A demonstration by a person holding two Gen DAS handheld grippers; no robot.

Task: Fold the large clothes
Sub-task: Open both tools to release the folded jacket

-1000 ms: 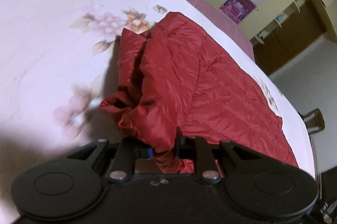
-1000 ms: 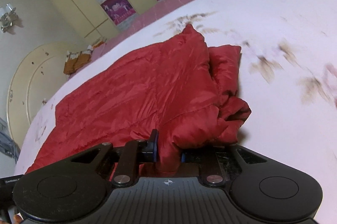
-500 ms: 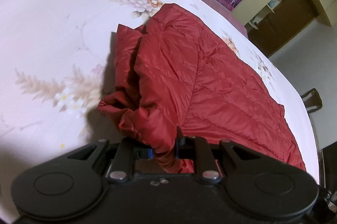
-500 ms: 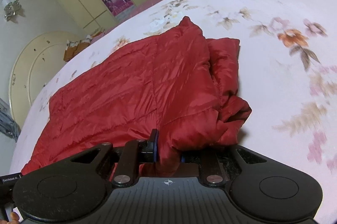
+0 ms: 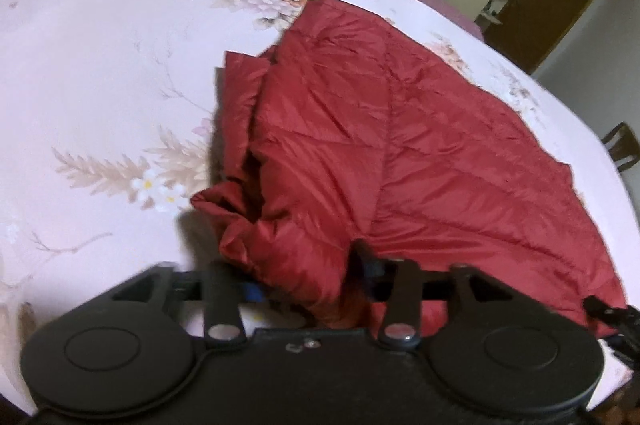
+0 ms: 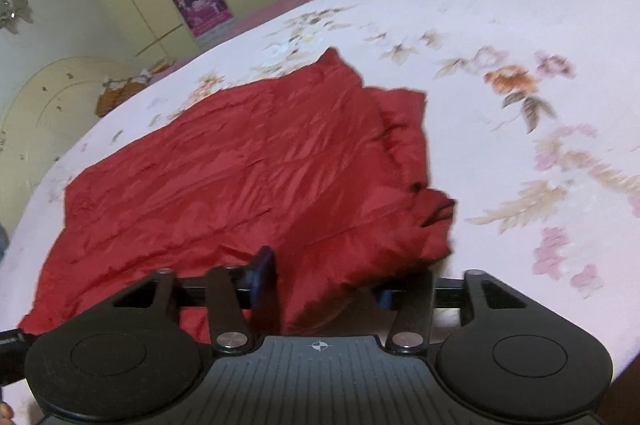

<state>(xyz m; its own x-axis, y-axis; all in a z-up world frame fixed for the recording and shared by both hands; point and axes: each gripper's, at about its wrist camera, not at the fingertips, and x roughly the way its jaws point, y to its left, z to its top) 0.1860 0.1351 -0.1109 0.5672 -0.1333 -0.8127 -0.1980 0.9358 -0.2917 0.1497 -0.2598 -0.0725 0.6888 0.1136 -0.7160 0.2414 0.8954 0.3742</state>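
Both tongs — left (image 5: pixel 308 289) and right (image 6: pixel 326 285) — stand spread, red quilted jacket's (image 5: pixel 380 161) near edge lying between their fingers; it lies folded on the floral bed (image 5: pixel 100 65).

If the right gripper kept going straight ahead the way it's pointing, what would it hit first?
Most likely the red quilted jacket: the open right gripper already has its near edge lying between the jaws, with the folded body spread directly ahead on the floral bedsheet.
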